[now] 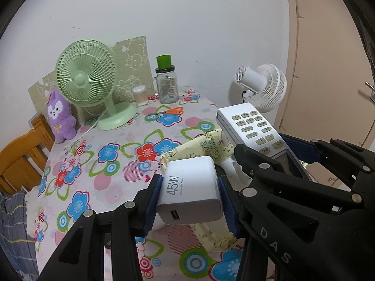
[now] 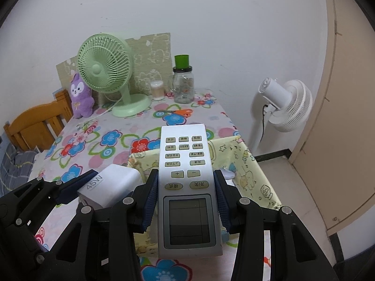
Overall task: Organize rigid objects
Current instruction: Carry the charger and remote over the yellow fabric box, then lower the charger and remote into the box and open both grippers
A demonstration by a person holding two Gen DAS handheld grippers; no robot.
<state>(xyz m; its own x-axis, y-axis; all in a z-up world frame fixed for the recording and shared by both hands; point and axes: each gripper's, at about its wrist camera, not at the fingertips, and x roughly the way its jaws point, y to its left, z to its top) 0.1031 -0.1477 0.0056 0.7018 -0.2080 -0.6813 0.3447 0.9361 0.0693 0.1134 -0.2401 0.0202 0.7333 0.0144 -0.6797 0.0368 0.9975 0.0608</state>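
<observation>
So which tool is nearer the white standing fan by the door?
Right. The right tool, shut on the remote, is on the side toward the standing fan. The left tool, gripping the charger, sits on its far side, farther from the fan.

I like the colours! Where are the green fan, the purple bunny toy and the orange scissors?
green fan [image 1: 80, 79], left wrist view, grille hub.
purple bunny toy [image 1: 56, 111], left wrist view, face.
orange scissors [image 1: 177, 110], left wrist view, handles.

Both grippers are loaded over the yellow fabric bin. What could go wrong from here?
1. The remote, clamped near its screen end by the right gripper, sticks far forward and could pivot or slip.
2. The left gripper holding the charger sits close beside the right; they might collide over the fabric bin.
</observation>
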